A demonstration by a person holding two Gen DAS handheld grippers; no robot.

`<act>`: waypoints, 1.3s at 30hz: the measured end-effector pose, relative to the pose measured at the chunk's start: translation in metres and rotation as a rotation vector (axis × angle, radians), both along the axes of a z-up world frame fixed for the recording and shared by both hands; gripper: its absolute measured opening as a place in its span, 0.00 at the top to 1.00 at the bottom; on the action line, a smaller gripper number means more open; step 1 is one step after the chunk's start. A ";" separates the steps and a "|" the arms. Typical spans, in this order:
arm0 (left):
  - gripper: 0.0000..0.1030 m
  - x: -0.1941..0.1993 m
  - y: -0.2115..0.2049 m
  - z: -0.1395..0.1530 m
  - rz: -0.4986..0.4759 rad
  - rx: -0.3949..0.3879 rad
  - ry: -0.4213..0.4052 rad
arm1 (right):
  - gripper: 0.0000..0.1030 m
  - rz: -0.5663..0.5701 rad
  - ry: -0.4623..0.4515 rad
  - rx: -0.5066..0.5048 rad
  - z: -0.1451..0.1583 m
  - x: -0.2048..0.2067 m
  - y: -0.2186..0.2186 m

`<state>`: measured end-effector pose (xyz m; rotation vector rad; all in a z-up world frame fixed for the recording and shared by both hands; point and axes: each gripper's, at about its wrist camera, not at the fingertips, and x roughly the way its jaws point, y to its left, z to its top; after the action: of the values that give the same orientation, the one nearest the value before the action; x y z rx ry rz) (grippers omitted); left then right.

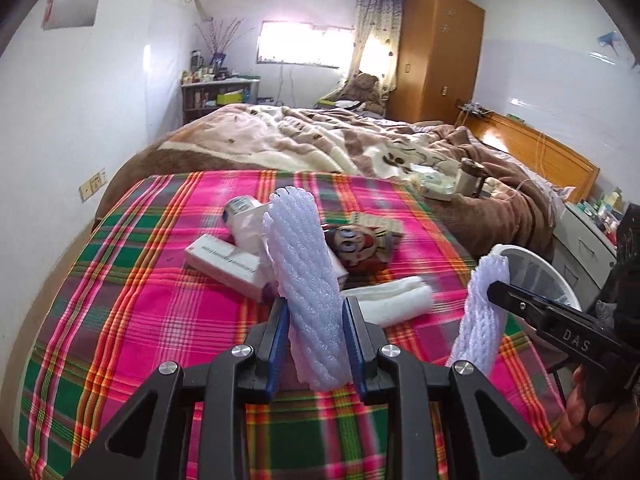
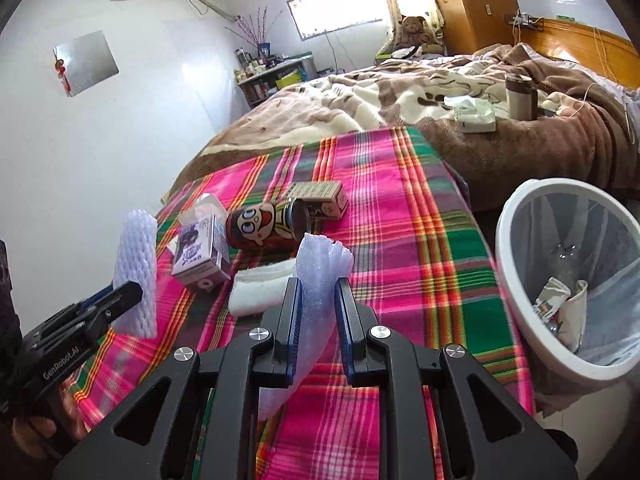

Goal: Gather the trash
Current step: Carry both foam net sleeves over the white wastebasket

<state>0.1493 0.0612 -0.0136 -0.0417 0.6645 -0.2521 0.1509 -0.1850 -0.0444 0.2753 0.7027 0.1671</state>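
Observation:
My left gripper (image 1: 314, 312) is shut on a white foam net sleeve (image 1: 304, 272), held upright above the plaid cloth (image 1: 140, 280). My right gripper (image 2: 316, 292) is shut on a second foam net sleeve (image 2: 320, 280); it also shows in the left wrist view (image 1: 482, 316). The left-held sleeve shows in the right wrist view (image 2: 136, 276). On the cloth lie a red cartoon can (image 2: 260, 228), a small carton (image 2: 200, 256), a beige box (image 2: 320, 198), a long white box (image 1: 224, 268) and a folded white pad (image 2: 260, 286). A white mesh bin (image 2: 516, 280) with some trash stands at the right.
Behind the plaid cloth is a bed with a brown blanket (image 1: 300, 140), a tissue box (image 2: 476, 120) and a flask (image 2: 518, 96) on it. A wooden wardrobe (image 1: 436, 52) and a shelf (image 1: 216, 96) stand at the far wall. A white wall is on the left.

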 end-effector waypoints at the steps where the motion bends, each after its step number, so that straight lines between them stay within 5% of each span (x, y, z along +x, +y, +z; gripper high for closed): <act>1: 0.73 -0.002 -0.004 0.002 -0.005 0.000 -0.007 | 0.83 -0.003 -0.007 -0.001 0.002 -0.002 -0.003; 21: 0.73 -0.031 -0.104 0.032 -0.161 0.003 -0.081 | 0.83 -0.110 -0.076 0.011 0.023 -0.026 -0.078; 39: 0.73 -0.037 -0.209 0.031 -0.322 0.009 -0.080 | 0.83 -0.239 -0.086 -0.033 0.030 -0.038 -0.164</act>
<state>0.1127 -0.1482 0.0173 0.0850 0.5907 -0.5579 0.1127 -0.3489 -0.0147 0.3160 0.5812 -0.0596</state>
